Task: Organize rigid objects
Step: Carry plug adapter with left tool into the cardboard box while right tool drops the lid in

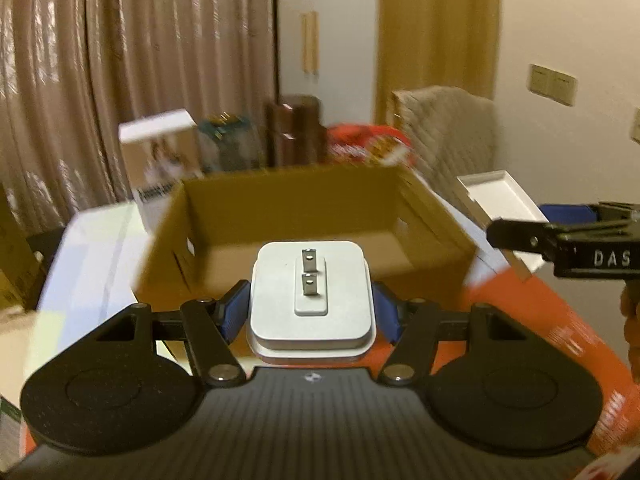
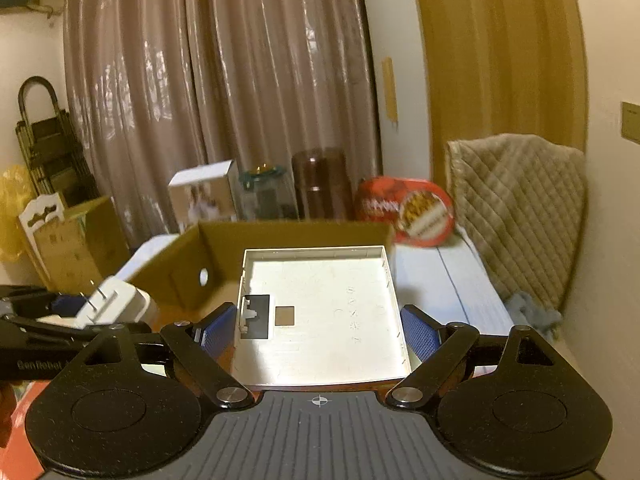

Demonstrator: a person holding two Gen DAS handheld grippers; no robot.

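- Left wrist view: the left gripper grasps the white plug adapter by its sides, prongs up, just short of the open cardboard box. Recommended: carry it over the near wall before releasing.
- Right wrist view: the right gripper clamps a shallow white tray above the same box. Recommended: hold it level. The red tin and jars stand beyond the box, apart from it.

I see the cardboard box open on top, its interior bare; a white carton, jars and red tin crowd its far edge.
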